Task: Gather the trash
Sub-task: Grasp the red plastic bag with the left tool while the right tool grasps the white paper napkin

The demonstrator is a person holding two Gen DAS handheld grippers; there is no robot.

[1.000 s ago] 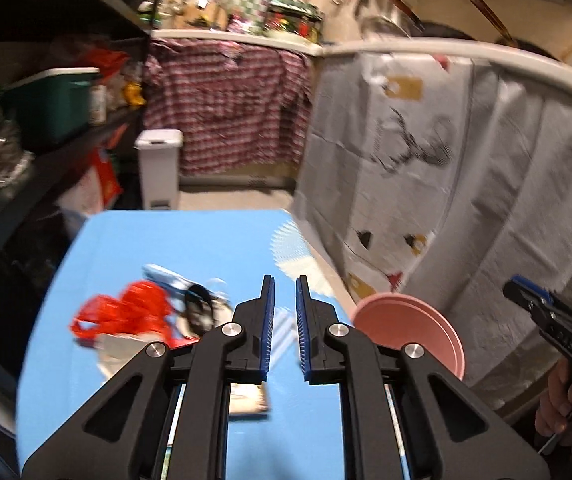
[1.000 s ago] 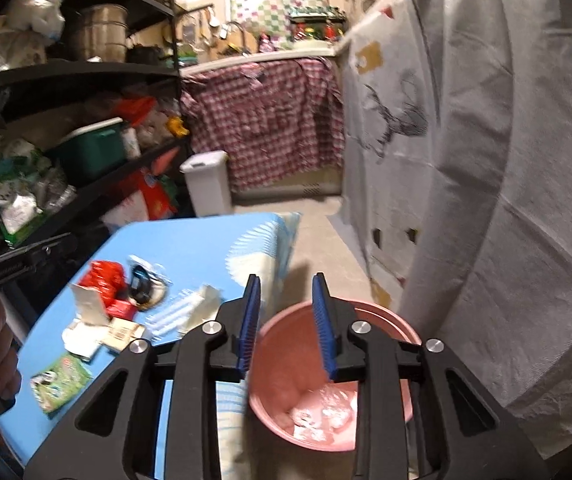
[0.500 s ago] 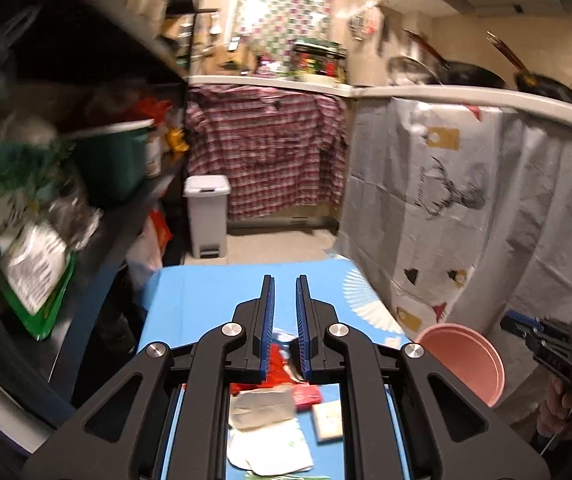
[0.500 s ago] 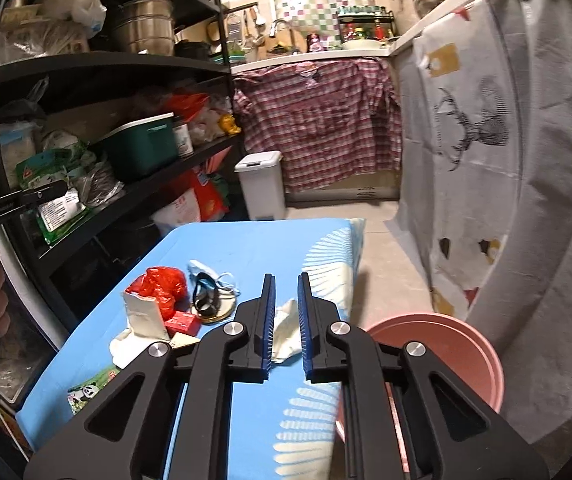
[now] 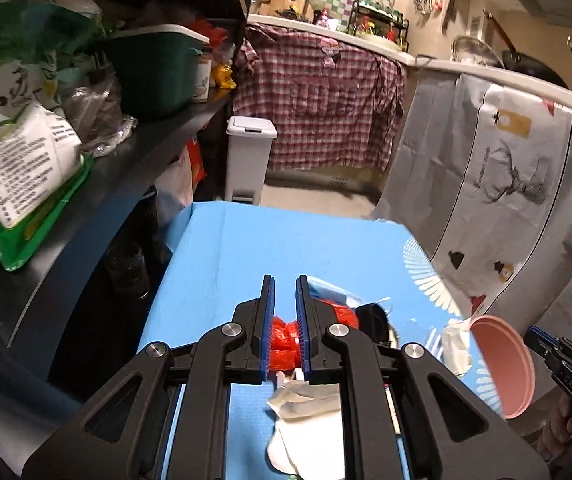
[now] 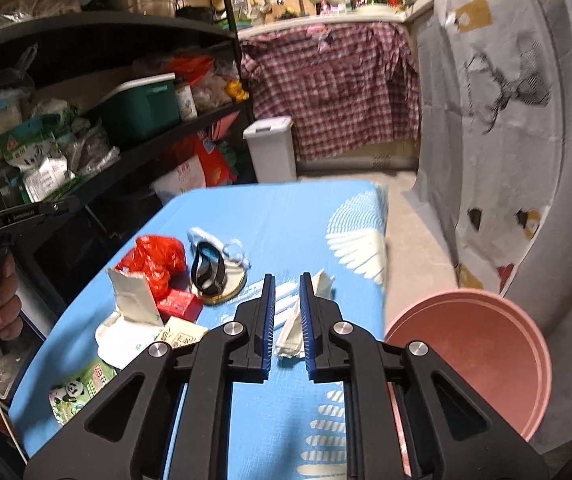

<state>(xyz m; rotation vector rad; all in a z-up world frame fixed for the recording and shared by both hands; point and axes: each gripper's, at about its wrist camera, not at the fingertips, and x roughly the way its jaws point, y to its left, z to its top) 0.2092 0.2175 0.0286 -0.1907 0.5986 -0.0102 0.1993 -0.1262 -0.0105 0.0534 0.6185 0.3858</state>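
Two claws in view. Left gripper [image 5: 284, 286] low centre of its frame, jaws a narrow gap apart, empty, above one red plastic bag [image 5: 284, 342]. Right gripper [image 6: 286, 285] likewise slightly parted, holding nothing, over one crumpled white tissue [image 6: 299, 320], long axis running bottom-to-top away from camera. One pink bin [image 6: 473, 356] lower right, beside the blue table [image 6: 286, 216].
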